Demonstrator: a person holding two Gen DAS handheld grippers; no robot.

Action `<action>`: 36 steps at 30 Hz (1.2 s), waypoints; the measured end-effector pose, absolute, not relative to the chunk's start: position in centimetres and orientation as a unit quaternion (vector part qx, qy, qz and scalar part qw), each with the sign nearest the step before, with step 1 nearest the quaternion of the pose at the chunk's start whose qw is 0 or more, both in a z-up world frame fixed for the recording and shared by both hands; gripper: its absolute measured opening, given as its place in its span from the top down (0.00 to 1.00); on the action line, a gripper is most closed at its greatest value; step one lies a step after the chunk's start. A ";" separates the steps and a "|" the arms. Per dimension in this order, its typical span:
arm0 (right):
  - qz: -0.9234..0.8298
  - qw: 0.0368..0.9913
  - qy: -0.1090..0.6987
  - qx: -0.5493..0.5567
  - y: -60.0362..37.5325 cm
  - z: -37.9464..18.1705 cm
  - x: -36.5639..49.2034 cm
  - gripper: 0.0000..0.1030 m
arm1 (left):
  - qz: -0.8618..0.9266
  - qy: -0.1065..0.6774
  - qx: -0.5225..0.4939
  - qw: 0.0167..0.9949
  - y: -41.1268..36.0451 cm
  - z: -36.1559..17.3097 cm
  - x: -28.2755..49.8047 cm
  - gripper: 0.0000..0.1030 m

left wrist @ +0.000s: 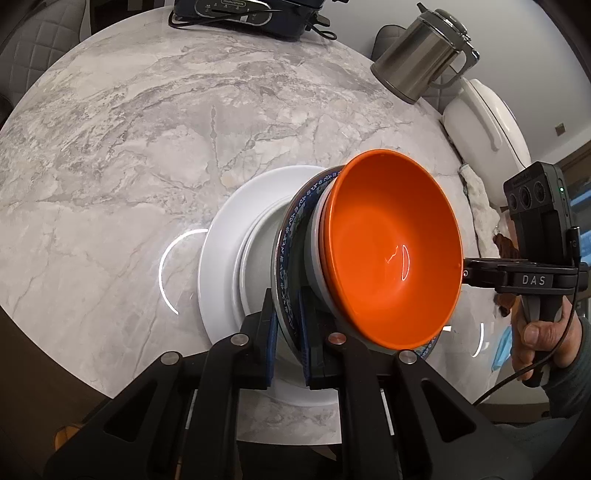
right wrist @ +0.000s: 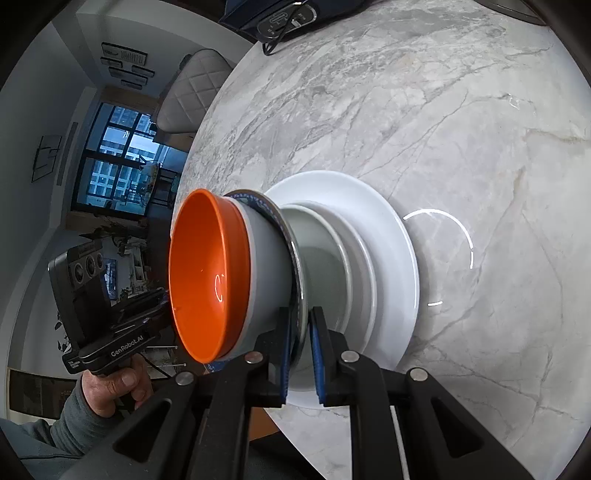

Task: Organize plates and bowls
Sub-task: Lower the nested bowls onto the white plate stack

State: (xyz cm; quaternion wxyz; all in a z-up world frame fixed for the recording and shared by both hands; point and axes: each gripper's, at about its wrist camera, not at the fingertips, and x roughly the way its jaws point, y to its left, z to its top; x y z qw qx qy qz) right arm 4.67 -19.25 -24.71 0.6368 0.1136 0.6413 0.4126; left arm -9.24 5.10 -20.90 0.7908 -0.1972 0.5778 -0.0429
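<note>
Both grippers clamp opposite rims of a blue-patterned plate. It carries a pale grey bowl with an orange bowl nested inside. My left gripper is shut on the near rim. In the left wrist view my right gripper reaches in from the right behind the orange bowl. In the right wrist view my right gripper is shut on the patterned plate. The load hangs close over a shallow pale dish lying on a large white plate. Whether they touch is unclear.
The marble round table holds a steel kettle, a white lidded pot and a dark appliance with a cord along its far edge. A cloth and a blue face mask lie at the right.
</note>
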 end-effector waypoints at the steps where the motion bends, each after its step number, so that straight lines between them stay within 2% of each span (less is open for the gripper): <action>1: 0.410 0.637 0.643 0.114 -19.3 -24.9 4.7 0.86 | -0.044 0.579 -0.197 0.790 5.1 -21.2 -9.1 0.92; 12: 0.392 0.641 0.648 0.122 -19.7 -26.8 4.7 0.86 | -0.039 0.590 -0.180 0.786 4.5 -22.7 -8.3 0.92; 32: 0.394 0.655 0.634 0.118 -20.2 -26.5 4.2 0.88 | -0.026 0.587 -0.184 0.788 4.6 -23.3 -8.8 0.89; 36: 0.389 0.662 0.630 0.119 -20.5 -26.2 4.0 0.83 | -0.022 0.584 -0.186 0.790 4.7 -23.3 -9.1 0.87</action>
